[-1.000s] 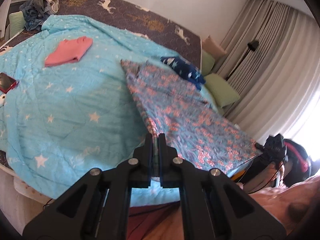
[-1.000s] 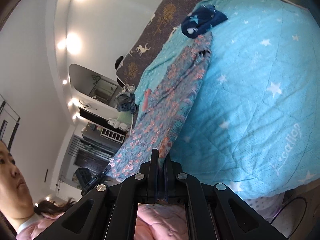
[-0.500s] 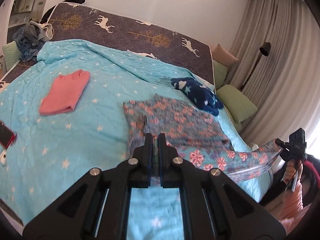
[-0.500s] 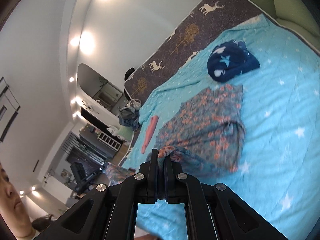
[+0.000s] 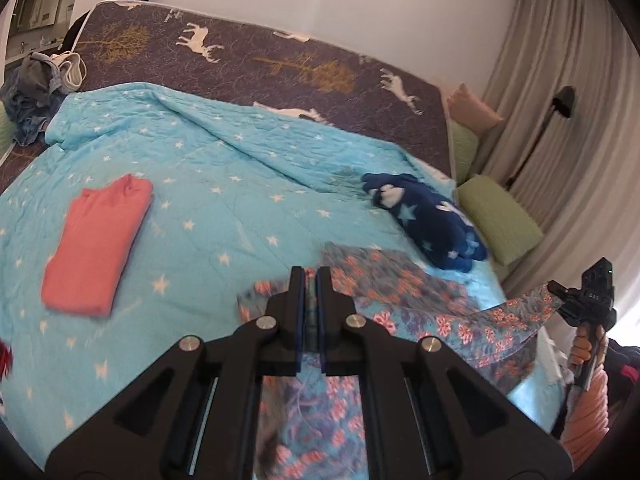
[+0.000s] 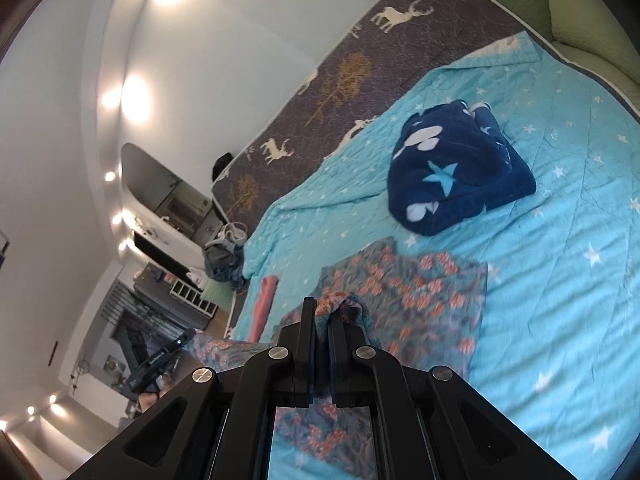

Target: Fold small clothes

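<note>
A blue floral garment (image 5: 404, 288) lies partly on the turquoise star quilt (image 5: 224, 200), its near edge lifted. My left gripper (image 5: 309, 276) is shut on one corner of it. My right gripper (image 6: 322, 312) is shut on another corner, with cloth bunched above the fingers; it also shows at the right of the left wrist view (image 5: 560, 292). The garment (image 6: 412, 300) spreads flat beyond the right gripper. The lifted edge hangs between the two grippers above the spread part.
A folded pink garment (image 5: 96, 244) lies on the left of the quilt. A crumpled navy star garment (image 5: 428, 220) lies at the far right, also in the right wrist view (image 6: 456, 168). A clothes heap (image 5: 36, 92) sits at the far left corner. Green pillows (image 5: 500, 220) line the bed's right side.
Both grippers have carried the garment's near edge forward over the bed, towards its far edge. The garment now lies shorter, doubled over on the quilt. Both stay shut on it.
</note>
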Available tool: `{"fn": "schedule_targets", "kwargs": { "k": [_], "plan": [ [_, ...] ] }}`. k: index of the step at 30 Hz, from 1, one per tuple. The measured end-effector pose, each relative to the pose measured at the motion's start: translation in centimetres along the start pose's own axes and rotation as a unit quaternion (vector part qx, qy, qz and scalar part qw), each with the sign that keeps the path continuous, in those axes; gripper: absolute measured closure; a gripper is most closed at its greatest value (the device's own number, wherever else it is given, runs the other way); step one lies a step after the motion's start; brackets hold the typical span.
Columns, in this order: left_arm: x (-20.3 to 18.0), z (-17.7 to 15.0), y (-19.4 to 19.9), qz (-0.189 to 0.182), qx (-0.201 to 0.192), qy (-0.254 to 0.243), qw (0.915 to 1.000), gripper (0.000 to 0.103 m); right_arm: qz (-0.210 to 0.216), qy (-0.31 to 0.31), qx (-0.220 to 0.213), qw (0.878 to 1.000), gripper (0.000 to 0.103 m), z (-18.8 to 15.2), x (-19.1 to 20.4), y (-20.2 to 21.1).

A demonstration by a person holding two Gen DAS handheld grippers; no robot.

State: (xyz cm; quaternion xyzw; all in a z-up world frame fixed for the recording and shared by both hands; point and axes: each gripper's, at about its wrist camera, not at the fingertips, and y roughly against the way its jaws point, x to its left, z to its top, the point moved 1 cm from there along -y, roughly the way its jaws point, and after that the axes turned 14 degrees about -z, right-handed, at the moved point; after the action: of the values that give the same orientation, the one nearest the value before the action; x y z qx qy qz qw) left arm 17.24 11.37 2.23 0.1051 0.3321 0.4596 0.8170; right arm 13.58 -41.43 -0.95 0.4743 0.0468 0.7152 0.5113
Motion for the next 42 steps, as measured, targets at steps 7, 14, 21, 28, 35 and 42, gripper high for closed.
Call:
{"fn": "schedule_targets", "kwargs": {
  "k": [7, 14, 21, 28, 35, 42],
  "plan": [
    [6.3, 0.4, -10.5, 0.048, 0.065, 0.051, 0.9954, 0.096, -0.072, -0.061, 0.049, 0.994, 0.096, 3.7, -4.9, -10.6],
    [10.3, -2.9, -13.9, 0.054, 0.1, 0.104, 0.988, 0.095, -0.119, -0.068, 0.09, 0.987, 0.096, 3.3, -7.6, -16.6],
    [10.0, -1.1, -14.2, 0.062, 0.085, 0.091, 0.9902, 0.095, -0.102, -0.092, 0.086, 0.987, 0.095, 4.2, -8.5, -16.6],
    [9.2, -0.5, -11.6, 0.087, 0.058, 0.092, 0.9903, 0.095, -0.145, -0.091, 0.077, 0.982, 0.062, 3.8, -8.5, -14.6],
    [2.2, -2.2, -8.6, 0.041, 0.082, -0.016, 0.9956, 0.084, -0.198, 0.05, 0.033, 0.978, 0.058, 2.7, -3.6, -9.4],
    [-3.0, -6.6, -12.2, 0.053, 0.186, -0.114, 0.9744, 0.077, -0.243, 0.237, 0.118, 0.933, 0.058, -3.8, 3.2, -14.4]
  ]
}}
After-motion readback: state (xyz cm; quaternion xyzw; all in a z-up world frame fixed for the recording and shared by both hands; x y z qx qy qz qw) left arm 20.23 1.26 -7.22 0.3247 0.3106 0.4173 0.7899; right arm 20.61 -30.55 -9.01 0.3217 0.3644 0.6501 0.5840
